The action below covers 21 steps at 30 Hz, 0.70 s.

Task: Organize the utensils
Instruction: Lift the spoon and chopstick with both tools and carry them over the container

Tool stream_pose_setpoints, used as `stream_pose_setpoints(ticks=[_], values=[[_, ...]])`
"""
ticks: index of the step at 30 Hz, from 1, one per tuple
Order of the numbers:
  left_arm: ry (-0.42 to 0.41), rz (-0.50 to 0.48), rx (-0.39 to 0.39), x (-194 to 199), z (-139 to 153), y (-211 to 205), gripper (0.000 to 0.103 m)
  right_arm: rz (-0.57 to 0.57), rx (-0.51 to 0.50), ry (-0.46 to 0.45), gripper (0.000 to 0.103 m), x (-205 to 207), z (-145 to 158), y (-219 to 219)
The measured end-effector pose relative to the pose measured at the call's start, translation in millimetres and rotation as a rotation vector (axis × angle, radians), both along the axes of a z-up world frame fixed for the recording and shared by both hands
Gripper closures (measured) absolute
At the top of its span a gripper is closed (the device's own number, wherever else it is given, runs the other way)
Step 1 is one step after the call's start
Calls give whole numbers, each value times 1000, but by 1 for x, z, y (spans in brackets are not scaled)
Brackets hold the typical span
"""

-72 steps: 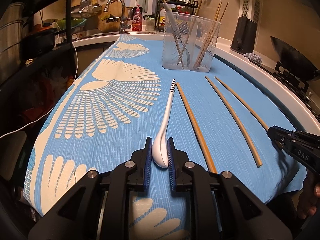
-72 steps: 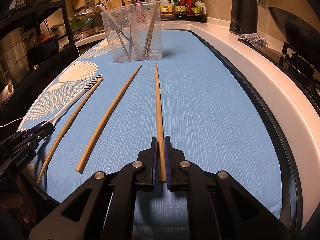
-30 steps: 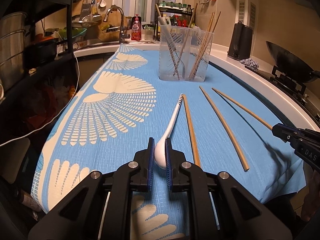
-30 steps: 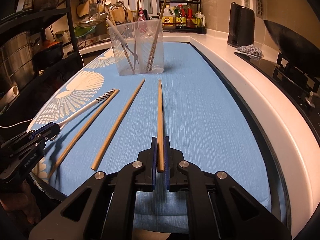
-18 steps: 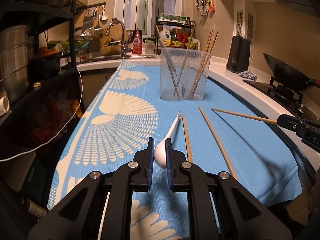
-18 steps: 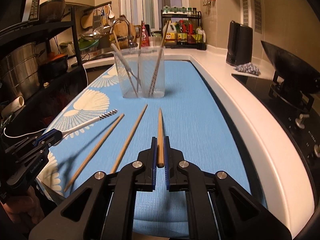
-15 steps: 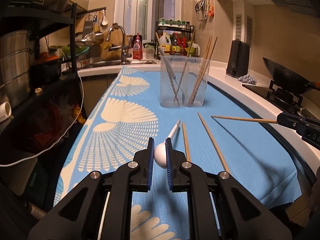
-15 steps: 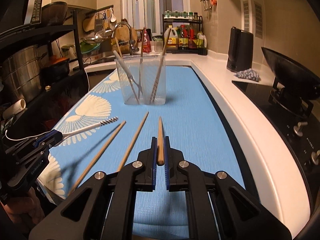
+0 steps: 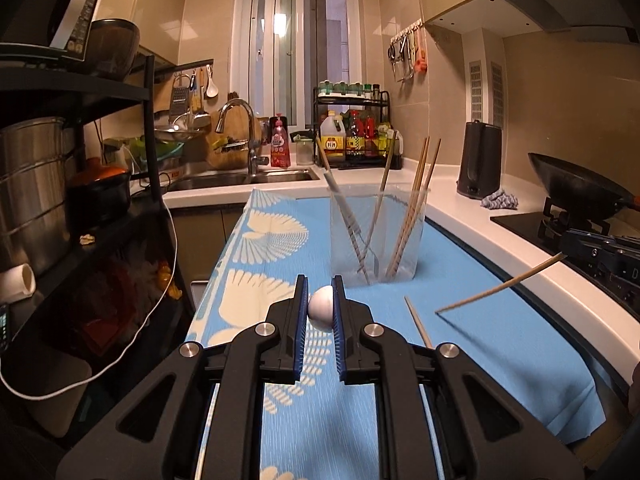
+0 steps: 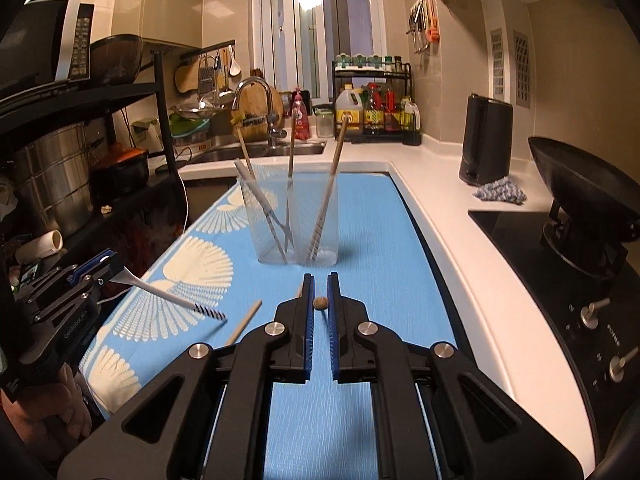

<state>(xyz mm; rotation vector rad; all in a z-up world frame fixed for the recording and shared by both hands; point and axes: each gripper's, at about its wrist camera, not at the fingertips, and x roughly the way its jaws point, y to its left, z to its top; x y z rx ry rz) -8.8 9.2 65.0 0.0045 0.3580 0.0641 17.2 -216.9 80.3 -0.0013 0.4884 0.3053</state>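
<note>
Left gripper (image 9: 320, 312): pinched on the bowl of the white spoon (image 9: 321, 307), pads tight on both sides of it.
White spoon: held up off the cloth; from the right wrist view its striped handle end (image 10: 210, 312) sticks out over the blue cloth (image 10: 372, 240), clear of the surface.
Right gripper (image 10: 320, 303): pressed together on a wooden chopstick (image 10: 320, 303), seen end-on between the pads.
Wooden chopstick: in the left wrist view it shows as a long stick (image 9: 500, 284) in the air, slanting down from the right gripper toward the cloth, tip above it.
Loose chopsticks: one lies on the cloth just right of the left gripper (image 9: 418, 322); the right wrist view shows one end beside its left finger (image 10: 244, 322).
Clear container (image 9: 376, 236): upright on the cloth beyond both grippers, holding several chopsticks and other utensils that lean against its walls.
Beyond: sink with faucet (image 9: 240, 136) at the far counter, wok (image 9: 576, 188) on the stove at right.
</note>
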Motion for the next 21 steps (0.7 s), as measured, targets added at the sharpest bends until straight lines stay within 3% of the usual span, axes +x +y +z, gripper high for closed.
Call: stream_pose_setpoints(ticks=[3,16,21], values=[[4,-14,-3,10,8,-1,91,12,10,-15,96,8,14,3],[170,-45,-40,49,31,-4,91,38,1,-47,97,38,53,22],[221,-70,-53,69,56,2,91,47,-8,-59,97,54,74,28]])
